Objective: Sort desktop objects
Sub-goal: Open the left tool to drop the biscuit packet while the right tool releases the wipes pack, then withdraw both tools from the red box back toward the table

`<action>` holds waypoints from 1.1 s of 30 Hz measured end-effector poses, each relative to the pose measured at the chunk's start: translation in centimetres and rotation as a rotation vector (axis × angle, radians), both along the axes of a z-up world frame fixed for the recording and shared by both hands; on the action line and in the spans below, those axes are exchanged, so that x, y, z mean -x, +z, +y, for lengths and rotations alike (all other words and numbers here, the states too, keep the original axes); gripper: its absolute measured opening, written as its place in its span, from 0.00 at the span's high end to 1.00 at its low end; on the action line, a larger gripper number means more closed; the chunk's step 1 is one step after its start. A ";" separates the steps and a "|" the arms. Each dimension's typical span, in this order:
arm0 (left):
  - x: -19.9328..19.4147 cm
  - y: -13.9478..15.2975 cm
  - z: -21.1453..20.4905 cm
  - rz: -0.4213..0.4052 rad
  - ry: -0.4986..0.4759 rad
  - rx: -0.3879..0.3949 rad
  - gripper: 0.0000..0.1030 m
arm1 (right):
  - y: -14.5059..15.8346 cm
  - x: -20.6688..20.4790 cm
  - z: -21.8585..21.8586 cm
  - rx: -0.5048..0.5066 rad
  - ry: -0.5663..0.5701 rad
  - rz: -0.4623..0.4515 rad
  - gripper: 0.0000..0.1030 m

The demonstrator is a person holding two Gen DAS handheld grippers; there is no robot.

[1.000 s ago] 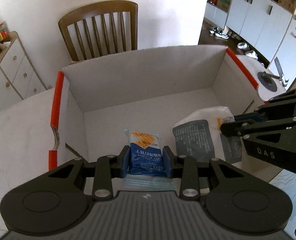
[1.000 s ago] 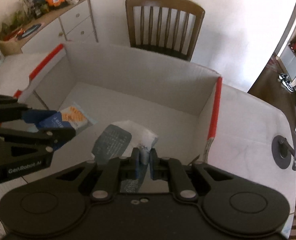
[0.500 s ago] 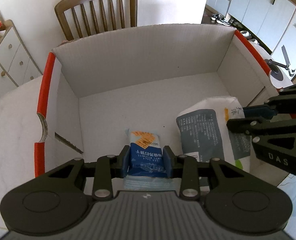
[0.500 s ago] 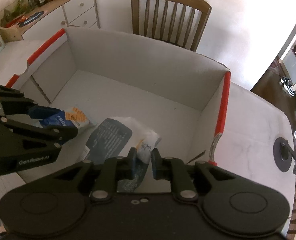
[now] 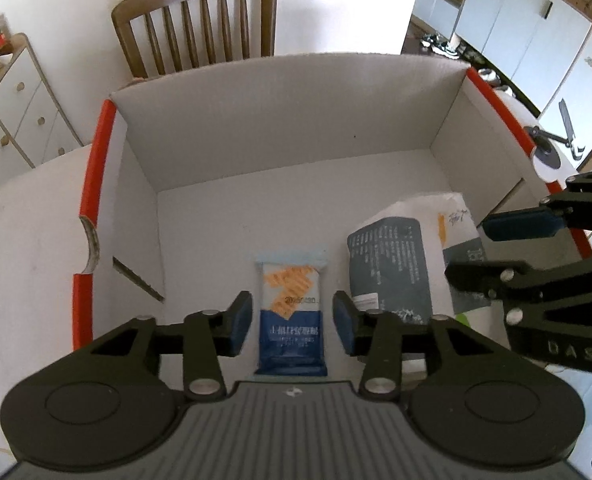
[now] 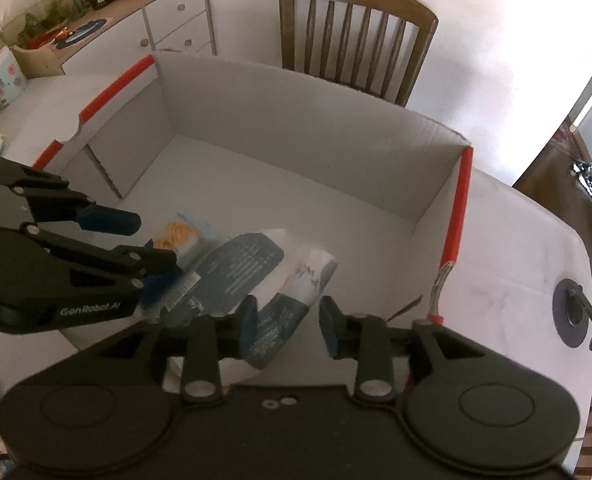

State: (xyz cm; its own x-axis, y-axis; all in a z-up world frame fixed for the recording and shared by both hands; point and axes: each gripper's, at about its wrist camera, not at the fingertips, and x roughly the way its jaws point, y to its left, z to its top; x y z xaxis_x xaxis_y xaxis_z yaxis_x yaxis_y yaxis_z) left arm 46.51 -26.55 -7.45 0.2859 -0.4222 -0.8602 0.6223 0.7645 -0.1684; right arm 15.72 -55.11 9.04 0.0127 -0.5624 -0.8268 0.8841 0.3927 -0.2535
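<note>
Inside the white box [image 5: 296, 128], both hand-held grippers are opening: left [image 5: 292, 320] around the blue packet [image 5: 290, 312], right [image 6: 286, 322] around the grey pouch [image 6: 252, 272]

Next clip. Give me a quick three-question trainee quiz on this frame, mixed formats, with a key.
1. True or false: the blue and white packet lies inside the cardboard box.
2. Which lies nearer the box's right wall: A) the blue and white packet, B) the grey and white pouch?
3. Fill in: beyond the box's far wall stands a wooden ____.

Key: 1 true; 2 B; 3 chair. Both the left hand-held gripper and the right hand-held gripper are opening, pads clear of the items.
</note>
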 end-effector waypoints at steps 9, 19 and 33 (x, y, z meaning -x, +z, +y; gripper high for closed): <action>0.5 1.2 0.6 -0.015 0.018 0.019 0.33 | 1.2 0.1 1.1 0.031 -0.006 -0.033 0.35; 1.2 3.3 1.7 -0.057 0.058 0.032 0.08 | 2.5 0.1 2.6 0.067 -0.015 -0.056 0.23; 2.3 5.3 3.1 -0.084 0.090 0.069 0.00 | 3.9 -0.6 4.9 0.116 -0.007 -0.020 0.20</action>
